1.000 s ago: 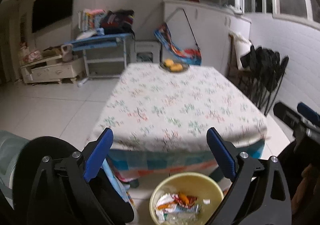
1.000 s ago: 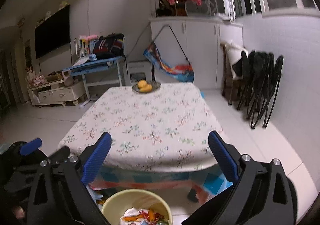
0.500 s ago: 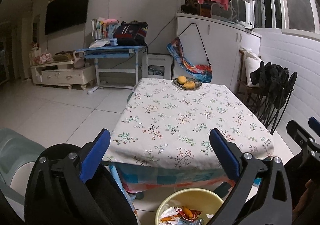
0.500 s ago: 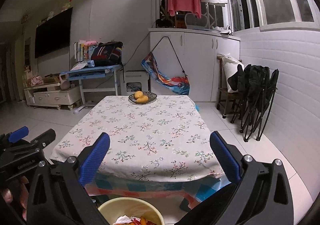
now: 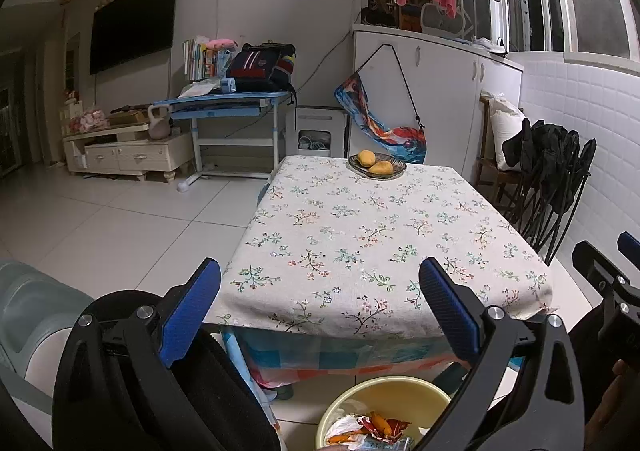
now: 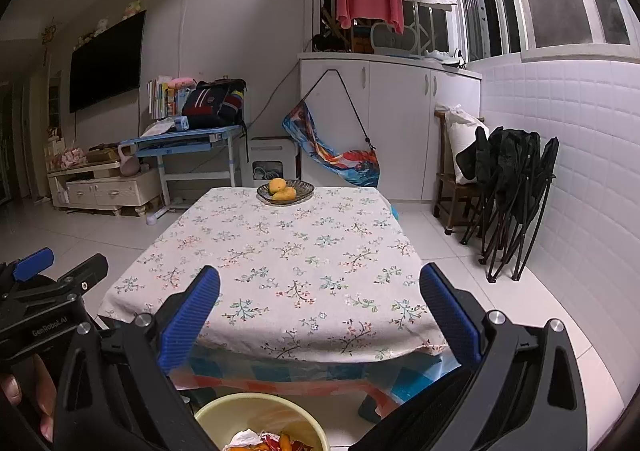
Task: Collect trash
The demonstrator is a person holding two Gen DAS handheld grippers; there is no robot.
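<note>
Nearest, the round yellow plastic bin (image 5: 384, 407) with crumpled wrappers (image 5: 368, 429) inside sits on the floor, below and between both tools. The left tool (image 5: 320, 287) and right tool (image 6: 320, 287) hover spread wide, empty. Beyond, the floral-clothed tabletop (image 6: 288, 251) shows no litter, only a dark fruit dish (image 6: 285, 191) at its far end.

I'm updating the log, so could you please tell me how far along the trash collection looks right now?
Mostly done, it seems. The yellow bin on the floor holds crumpled wrappers. The tablecloth shows no litter, only a dish of fruit at its far end. Nothing is in hand: the left tongs and right tongs are both open and empty. No further trash is visible, though the floor is only partly in view.
</note>
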